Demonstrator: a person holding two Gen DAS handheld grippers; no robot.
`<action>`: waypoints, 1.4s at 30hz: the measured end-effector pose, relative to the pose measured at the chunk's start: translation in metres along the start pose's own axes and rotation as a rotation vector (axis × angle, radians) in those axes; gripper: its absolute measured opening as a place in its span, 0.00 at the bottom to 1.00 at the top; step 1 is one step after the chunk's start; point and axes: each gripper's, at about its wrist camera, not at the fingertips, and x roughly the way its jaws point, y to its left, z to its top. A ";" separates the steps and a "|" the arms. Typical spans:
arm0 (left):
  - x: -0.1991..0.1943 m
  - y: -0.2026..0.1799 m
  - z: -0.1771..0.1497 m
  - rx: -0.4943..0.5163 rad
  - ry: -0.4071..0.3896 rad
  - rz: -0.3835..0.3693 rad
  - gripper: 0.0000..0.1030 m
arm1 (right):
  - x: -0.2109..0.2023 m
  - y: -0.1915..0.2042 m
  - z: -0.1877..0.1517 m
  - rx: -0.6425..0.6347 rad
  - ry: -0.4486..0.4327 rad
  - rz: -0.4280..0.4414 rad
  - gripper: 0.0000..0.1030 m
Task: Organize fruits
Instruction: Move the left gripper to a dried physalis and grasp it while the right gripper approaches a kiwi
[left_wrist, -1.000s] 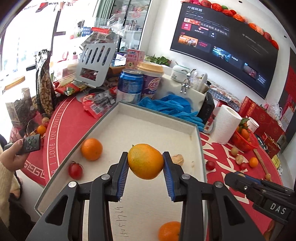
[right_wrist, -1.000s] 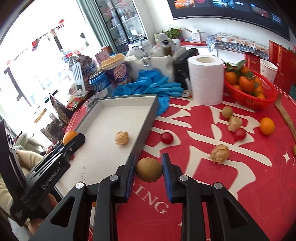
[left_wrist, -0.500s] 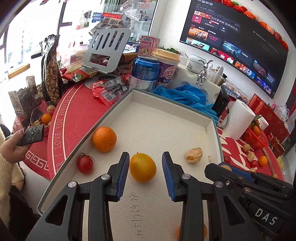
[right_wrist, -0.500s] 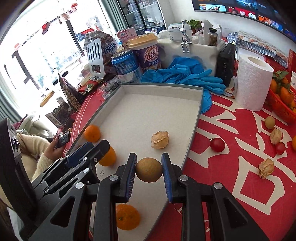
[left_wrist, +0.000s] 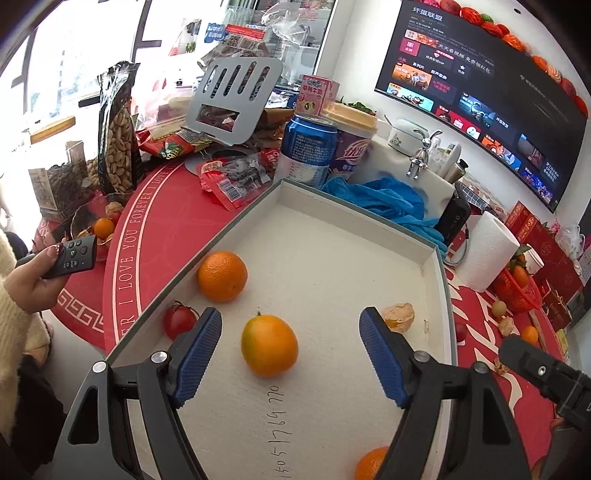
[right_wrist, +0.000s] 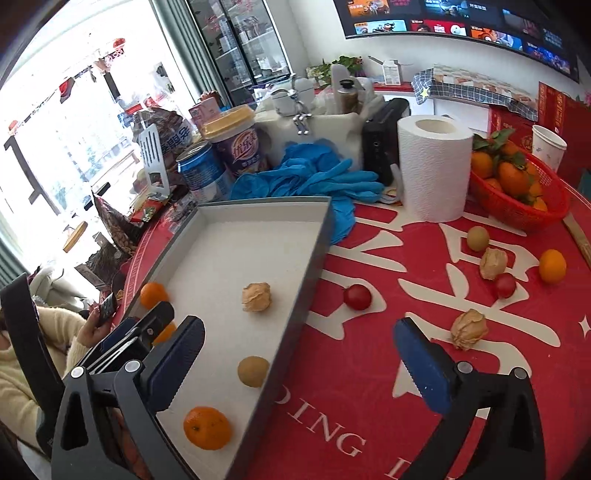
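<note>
Now both jaws opening, empty; round glossy orange (left_wrist: 269, 349) on matte tray (left_wrist: 369, 236).

Daylight is flooding a cluttered room from big windows on the left.

A white wall (left_wrist: 362, 74) is carrying a wide dark screen (left_wrist: 480, 92) that is showing rows of thumbnails, with red and orange ornaments (left_wrist: 517, 37) hanging along its top edge. Glass-fronted cabinets (right_wrist: 240, 40) are standing beyond the round table (right_wrist: 369, 369), which is wearing a red cloth with white lettering. The windows (right_wrist: 55, 110) are glaring almost white, and teal curtains (right_wrist: 173, 55) are hanging beside them.
</note>
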 end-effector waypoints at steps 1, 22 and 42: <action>-0.001 -0.004 -0.001 0.011 -0.004 -0.007 0.78 | -0.003 -0.011 -0.002 0.011 0.001 -0.033 1.00; -0.034 -0.159 -0.043 0.495 -0.003 -0.298 0.78 | -0.044 -0.170 -0.068 0.115 0.064 -0.427 1.00; 0.052 -0.253 -0.068 0.615 0.204 -0.229 0.28 | -0.054 -0.182 -0.077 0.086 0.050 -0.407 1.00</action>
